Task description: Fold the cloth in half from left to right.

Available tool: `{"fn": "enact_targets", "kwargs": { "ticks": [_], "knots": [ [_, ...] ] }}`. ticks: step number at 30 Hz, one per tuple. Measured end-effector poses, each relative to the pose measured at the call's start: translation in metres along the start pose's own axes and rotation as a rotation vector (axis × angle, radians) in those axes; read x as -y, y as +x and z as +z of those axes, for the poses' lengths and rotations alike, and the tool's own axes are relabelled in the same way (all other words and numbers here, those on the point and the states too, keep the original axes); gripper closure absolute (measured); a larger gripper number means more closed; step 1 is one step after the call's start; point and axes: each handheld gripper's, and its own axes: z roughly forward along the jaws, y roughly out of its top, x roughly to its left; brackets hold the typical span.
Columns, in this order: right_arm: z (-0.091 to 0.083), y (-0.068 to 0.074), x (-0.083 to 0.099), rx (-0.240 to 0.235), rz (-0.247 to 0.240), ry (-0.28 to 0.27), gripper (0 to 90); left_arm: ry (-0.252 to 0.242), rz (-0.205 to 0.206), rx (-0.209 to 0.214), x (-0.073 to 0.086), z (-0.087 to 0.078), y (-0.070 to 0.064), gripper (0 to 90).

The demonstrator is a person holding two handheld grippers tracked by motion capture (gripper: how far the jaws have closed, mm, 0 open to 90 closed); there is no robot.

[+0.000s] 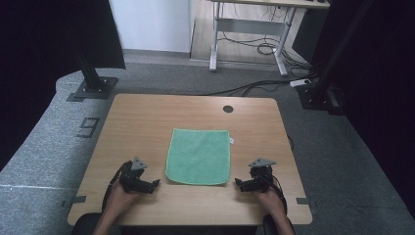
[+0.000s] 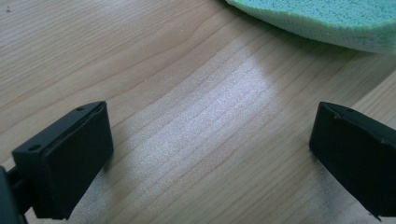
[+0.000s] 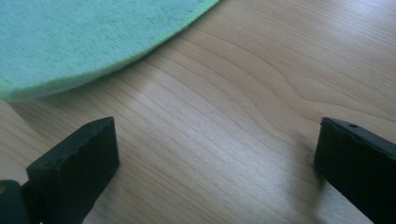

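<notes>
A green cloth [image 1: 198,155] lies flat and spread out in the middle of the wooden table [image 1: 147,117]. My left gripper [image 1: 152,185] rests low near the front edge, just left of the cloth's near left corner, open with nothing between its jaws. My right gripper [image 1: 240,184] sits just right of the cloth's near right corner, also open and empty. In the left gripper view the cloth's edge [image 2: 327,23] shows at the top right, beyond the gripper [image 2: 210,154]. In the right gripper view the cloth [image 3: 79,42] covers the top left, ahead of the gripper [image 3: 215,158].
A round cable hole [image 1: 228,108] sits near the table's far edge. Bare wood surrounds the cloth on all sides. On the floor beyond stand black stand bases [image 1: 93,88] and a white desk frame [image 1: 249,34] with cables.
</notes>
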Motion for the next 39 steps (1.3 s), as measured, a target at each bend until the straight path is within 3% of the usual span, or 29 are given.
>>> {"fn": "enact_targets", "kwargs": {
  "ticks": [15, 21, 27, 33, 39],
  "knots": [
    [-0.006, 0.016, -0.034, -0.029, -0.016, -0.044, 1.1, 0.0, 0.004, 0.005, 0.0, 0.0, 0.001, 0.0],
    [0.002, 0.025, -0.045, -0.05, -0.023, -0.04, 1.1, 0.0, 0.005, 0.007, -0.001, 0.0, 0.002, 0.0],
    [0.017, 0.031, -0.036, -0.034, -0.057, 0.029, 1.3, 0.011, 0.009, 0.011, -0.002, 0.0, 0.004, 0.0],
    [0.022, 0.032, -0.03, -0.005, -0.082, 0.064, 2.0, 0.022, -0.002, -0.007, -0.004, 0.0, 0.008, 0.0],
    [0.019, 0.027, -0.026, -0.004, -0.067, 0.058, 3.1, -0.004, -0.019, -0.007, -0.013, -0.001, 0.013, 0.0]
  ]
}}
